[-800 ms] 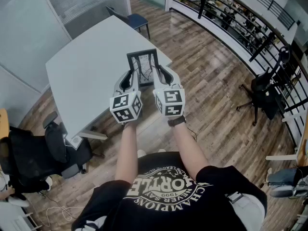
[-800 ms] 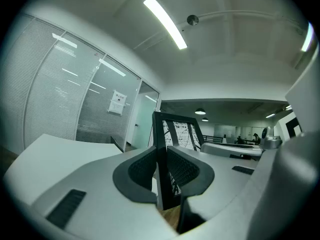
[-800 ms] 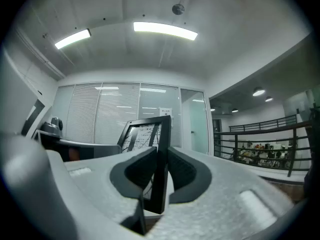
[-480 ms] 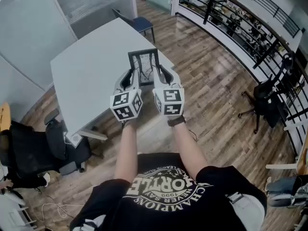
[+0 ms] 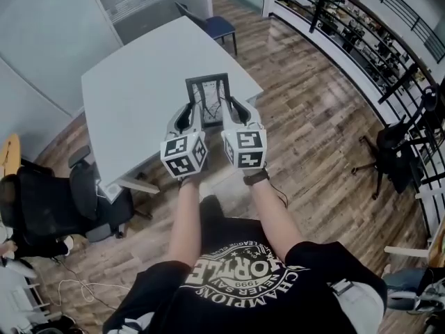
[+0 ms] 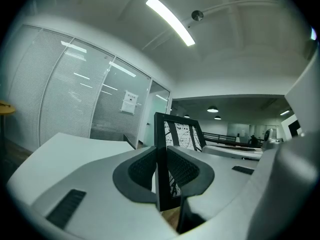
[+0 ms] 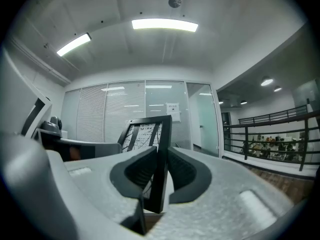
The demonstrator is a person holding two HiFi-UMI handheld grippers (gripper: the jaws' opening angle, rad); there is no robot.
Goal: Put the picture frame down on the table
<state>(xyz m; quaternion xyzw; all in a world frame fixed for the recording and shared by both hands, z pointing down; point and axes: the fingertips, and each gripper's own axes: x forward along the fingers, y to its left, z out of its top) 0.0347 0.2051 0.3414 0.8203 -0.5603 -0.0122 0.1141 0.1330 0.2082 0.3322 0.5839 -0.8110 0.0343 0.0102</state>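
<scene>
A black picture frame (image 5: 208,97) with a black-and-white branch print is held upright between both grippers, above the near corner of the white table (image 5: 139,96). My left gripper (image 5: 190,115) is shut on the frame's left edge (image 6: 161,174). My right gripper (image 5: 229,113) is shut on its right edge (image 7: 161,169). In both gripper views the dark pads (image 6: 186,170) press against the frame's rim and the print faces inward. The frame's lower edge is hidden behind the grippers.
A blue chair (image 5: 217,25) stands at the table's far corner. A black office chair (image 5: 55,204) sits at the left by the table's near edge. Wooden floor (image 5: 306,124) lies to the right, with a railing (image 5: 361,40) and another chair (image 5: 400,152) beyond. Glass partitions stand behind the table.
The view has shifted a little, so the table and floor sit further right and lower in the picture. Both grippers keep the frame held the same way.
</scene>
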